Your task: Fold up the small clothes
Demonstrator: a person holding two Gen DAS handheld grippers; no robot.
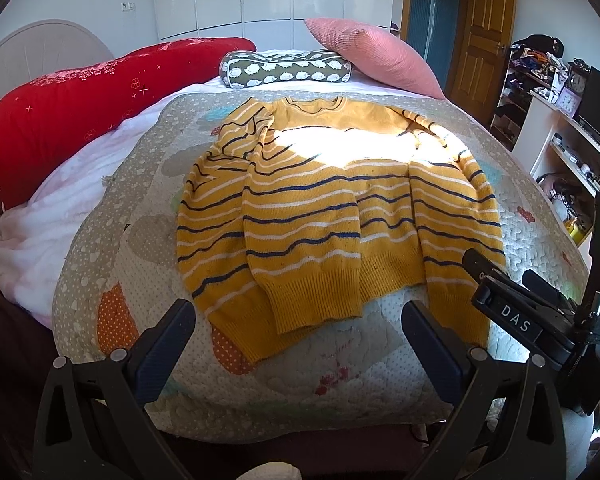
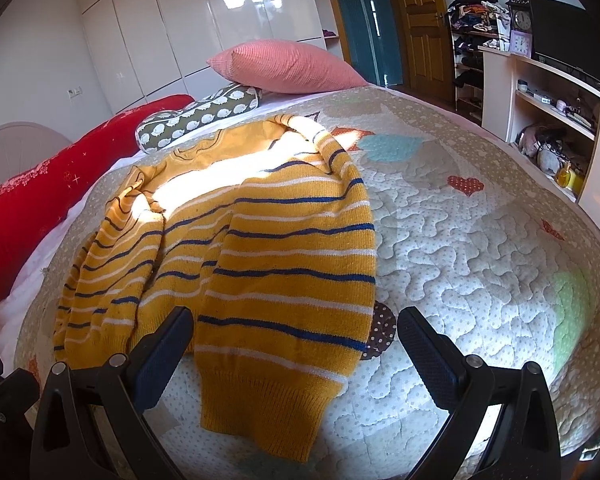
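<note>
Item 1. Left gripper, black two-finger hand-held tool: fingers spread wide apart, nothing between them, held just short of the garment's lower edge. Its dark ribbed pads show bare.

Item 2. Right gripper, same make: fingers likewise wide apart and empty, held over the cuff of the nearer sleeve; contact with the knit cannot be told. In the left wrist view its body sits at the lower right, beside the sweater's right sleeve.

Item 3. Mustard-yellow knitted child's sweater with navy and white stripes: lies on the patchwork quilted bedspread in grey, white and orange, neckline away from the grippers, ribbed hem towards them. Both long sleeves hang down alongside or partly over the body; the left one overlaps the torso, and the shoulder area on that side is rumpled. A patch of sunlight washes out the chest.

Item 4. Beyond the collar: grey-green cylindrical bolster with white hedgehog print, pink ribbed cushion, red patterned duvet roll to the left.

Progress, as judged: garment laid out roughly flat, sleeves possibly part-way brought in, no clear body fold made. Remaining: square the sleeves across, smooth the shoulder, fold hem to collar.
</note>
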